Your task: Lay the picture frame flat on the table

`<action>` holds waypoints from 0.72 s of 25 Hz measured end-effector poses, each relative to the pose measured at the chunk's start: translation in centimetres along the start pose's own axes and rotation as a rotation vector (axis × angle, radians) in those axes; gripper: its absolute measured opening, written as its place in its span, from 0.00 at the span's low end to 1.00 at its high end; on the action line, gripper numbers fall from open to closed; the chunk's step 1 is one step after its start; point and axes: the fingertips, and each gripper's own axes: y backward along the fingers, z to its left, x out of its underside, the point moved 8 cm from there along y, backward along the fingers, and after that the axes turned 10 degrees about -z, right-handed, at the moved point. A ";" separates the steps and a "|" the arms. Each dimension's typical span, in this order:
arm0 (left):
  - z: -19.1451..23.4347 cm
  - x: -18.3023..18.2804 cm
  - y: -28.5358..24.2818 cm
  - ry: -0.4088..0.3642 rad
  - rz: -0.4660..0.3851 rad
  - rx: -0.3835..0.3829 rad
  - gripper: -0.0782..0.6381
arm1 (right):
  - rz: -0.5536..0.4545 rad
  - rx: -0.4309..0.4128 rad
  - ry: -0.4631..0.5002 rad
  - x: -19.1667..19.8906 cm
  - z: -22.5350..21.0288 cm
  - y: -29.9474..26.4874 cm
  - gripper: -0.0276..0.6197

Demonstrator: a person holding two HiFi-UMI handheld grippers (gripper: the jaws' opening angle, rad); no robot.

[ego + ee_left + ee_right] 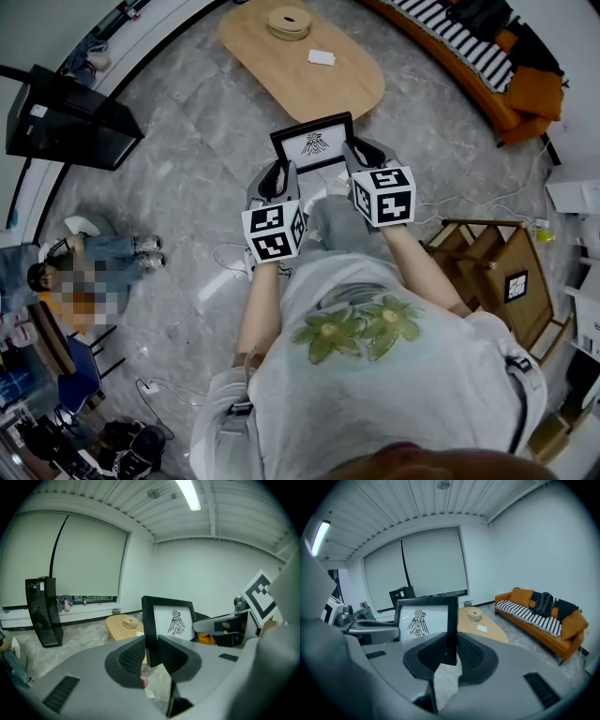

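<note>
Right now the person [375,375] is holding the black picture frame [313,142] roughly upright above the floor [202,159], short of the wooden table [281,80], the left gripper [280,178] clamping its left edge and the right gripper [360,159] its right edge.

In the head view the lower edge of the picture frame [312,142] is covered by the left gripper [279,175] and the right gripper [361,156], so the contact cannot be read there. In the left gripper view the frame's lower left corner is hidden between the fingers [133,656], and the right gripper covers its right side. The small white item [322,57] on the worktop [281,80] is too small to identify. The sofa [469,42] runs off the top edge.
</note>
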 end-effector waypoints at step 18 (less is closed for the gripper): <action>3.2 -1.8 -10.2 0.000 0.057 0.017 0.24 | 0.058 -0.012 -0.038 -2.3 -4.4 -9.4 0.15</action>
